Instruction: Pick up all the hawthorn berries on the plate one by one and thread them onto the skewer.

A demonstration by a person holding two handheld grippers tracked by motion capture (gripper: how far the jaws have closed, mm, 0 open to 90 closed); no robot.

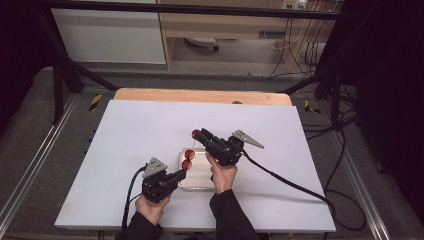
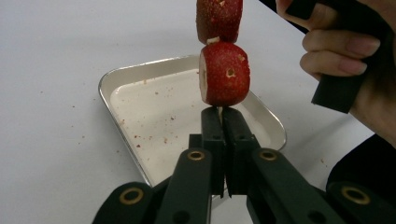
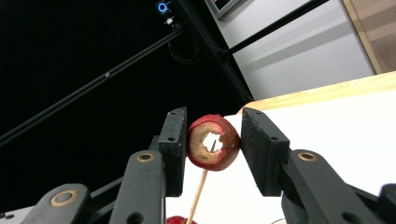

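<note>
A white surface [image 1: 150, 150] carries a metal tray [image 1: 196, 182] at lower centre of the high view. Just left of the tray, the left gripper [image 2: 220, 116] is clamped shut on the bottom of a thin skewer [image 3: 200, 191] bearing two red fruits [image 2: 224, 73] above its tips. At centre frame, the right gripper [image 3: 214, 144] grips a third cored fruit [image 3: 214, 142] at the skewer's upper end, one pad touching, the other just beside it.

White table [image 1: 150, 130], metal tray [image 1: 197, 184] lying on it
</note>
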